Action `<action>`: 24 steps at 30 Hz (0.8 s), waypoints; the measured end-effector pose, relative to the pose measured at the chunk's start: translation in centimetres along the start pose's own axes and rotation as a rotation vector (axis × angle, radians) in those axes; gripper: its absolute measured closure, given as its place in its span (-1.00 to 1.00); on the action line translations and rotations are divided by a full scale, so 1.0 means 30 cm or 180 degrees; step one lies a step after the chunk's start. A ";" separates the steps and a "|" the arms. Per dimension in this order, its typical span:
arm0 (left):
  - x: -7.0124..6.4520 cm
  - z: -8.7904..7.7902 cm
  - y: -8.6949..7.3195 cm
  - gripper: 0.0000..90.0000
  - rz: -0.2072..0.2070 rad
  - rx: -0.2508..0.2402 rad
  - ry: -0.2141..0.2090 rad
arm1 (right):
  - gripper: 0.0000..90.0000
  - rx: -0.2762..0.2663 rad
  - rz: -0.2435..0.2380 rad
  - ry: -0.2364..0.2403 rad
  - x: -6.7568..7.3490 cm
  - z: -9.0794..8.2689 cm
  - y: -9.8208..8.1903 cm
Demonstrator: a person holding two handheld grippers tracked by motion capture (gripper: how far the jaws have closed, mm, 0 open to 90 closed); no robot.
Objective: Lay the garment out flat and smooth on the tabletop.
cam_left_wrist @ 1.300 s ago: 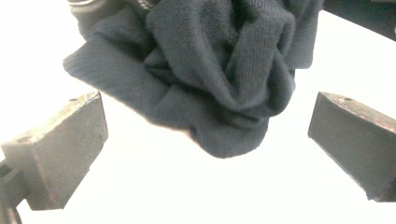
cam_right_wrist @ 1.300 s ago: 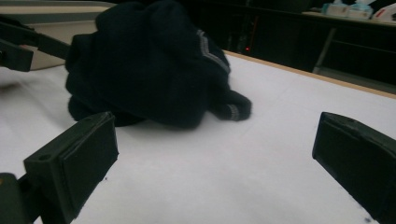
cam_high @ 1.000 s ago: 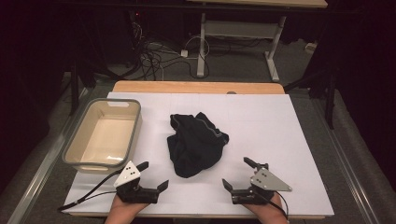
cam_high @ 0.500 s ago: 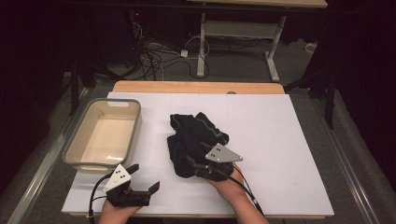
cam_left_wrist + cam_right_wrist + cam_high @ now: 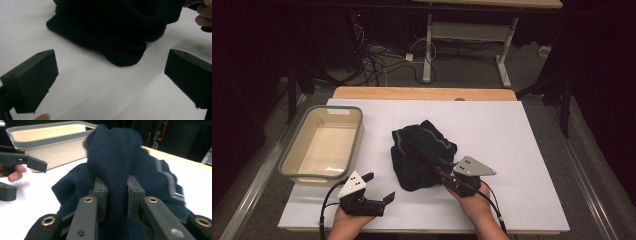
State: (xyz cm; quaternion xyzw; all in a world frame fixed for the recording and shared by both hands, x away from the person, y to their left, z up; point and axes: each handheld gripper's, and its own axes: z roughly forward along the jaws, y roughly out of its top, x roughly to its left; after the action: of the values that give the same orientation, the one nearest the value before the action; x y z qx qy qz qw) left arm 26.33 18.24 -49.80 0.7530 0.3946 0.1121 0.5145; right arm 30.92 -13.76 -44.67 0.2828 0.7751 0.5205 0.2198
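Note:
A dark navy knitted garment (image 5: 419, 150) with a pale stripe lies crumpled in the middle of the white table (image 5: 522, 150). My right gripper (image 5: 438, 166) reaches into its right edge. Its jaws have just been closing, and in the right gripper view (image 5: 117, 185) both pads press on a raised fold of the garment (image 5: 112, 157). My left gripper (image 5: 379, 186) sits near the front edge, left of the garment, open with nothing between its jaws. In the left gripper view (image 5: 110, 75) the garment (image 5: 112, 27) lies just ahead of the wide jaws.
A beige tub with a grey rim (image 5: 292, 150) stands at the table's left, and nothing lies in it; its rim (image 5: 50, 135) also shows beyond the garment. A wooden strip (image 5: 422, 93) runs along the far edge. Cables and desk legs are on the floor behind.
My right gripper has moved from the front right corner up and left to the garment and closed on a fold of it. The left gripper has stayed about where it was.

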 end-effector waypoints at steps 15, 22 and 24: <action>0.023 0.066 0.029 -1.00 0.0302 -0.0055 0.0087 | 0.67 0.0155 0.0453 -0.0831 -0.231 -0.343 -0.166; 0.024 0.068 0.027 -1.00 0.0324 -0.0076 0.0059 | -0.14 0.0022 0.0529 -0.0925 -0.240 -0.383 -0.148; 0.021 0.069 0.026 -1.00 0.0334 -0.0076 0.0064 | -0.18 -0.0046 0.0418 -0.0891 -0.215 -0.383 -0.117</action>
State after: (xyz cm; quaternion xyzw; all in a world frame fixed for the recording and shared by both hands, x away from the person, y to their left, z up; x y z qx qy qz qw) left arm 28.31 17.15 -50.20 0.7653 0.3583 0.1511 0.5129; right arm 27.68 -26.94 -43.50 0.4011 0.7130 0.4948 0.2932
